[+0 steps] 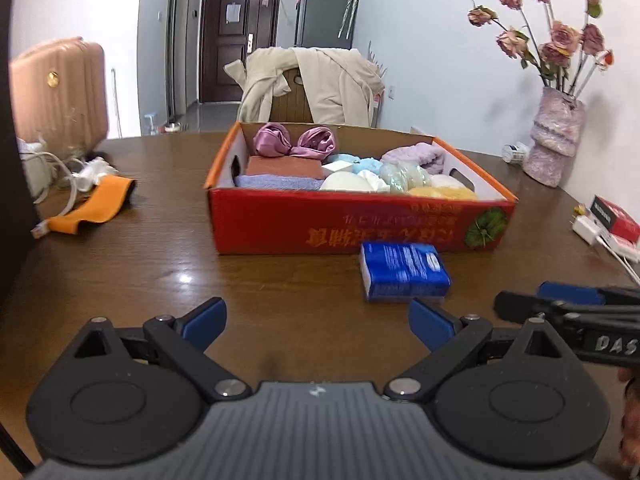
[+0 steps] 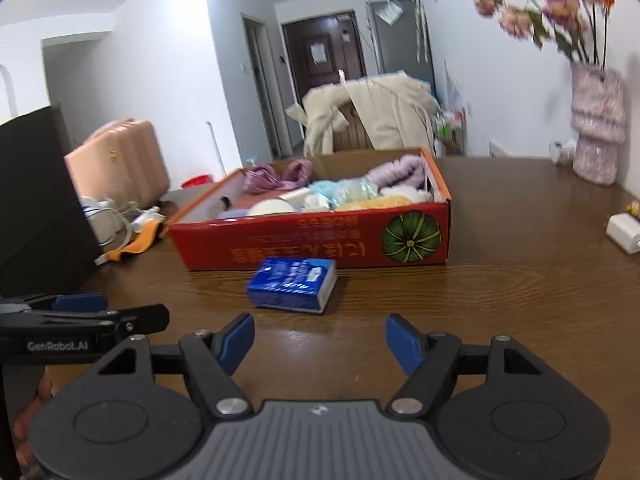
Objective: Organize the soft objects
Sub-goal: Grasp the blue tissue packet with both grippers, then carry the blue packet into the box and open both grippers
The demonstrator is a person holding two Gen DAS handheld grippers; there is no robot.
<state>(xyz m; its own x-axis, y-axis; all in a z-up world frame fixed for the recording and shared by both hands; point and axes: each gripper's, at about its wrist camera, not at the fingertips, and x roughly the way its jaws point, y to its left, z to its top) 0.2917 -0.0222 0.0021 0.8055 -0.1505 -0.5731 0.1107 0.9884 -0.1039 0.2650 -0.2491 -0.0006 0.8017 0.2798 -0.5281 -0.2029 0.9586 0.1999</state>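
- left gripper: jaws spread wide, nothing between them, above the brown worktop.
- right gripper: jaws parted, empty.
- blue tissue pack lies on the worktop just before the red cardboard box, ahead of both grippers.
- box holds soft things: purple satin cloth, folded towels, pale sponges.
- orange cloth lies well to the box's left.

Wooden table carried an orange strap at far left beside tangled white cables. A pink suitcase stood behind them. A beige coat hung over a chair. Pink vase of dried roses stood near the wall; a white charger, possibly, lay nearby.
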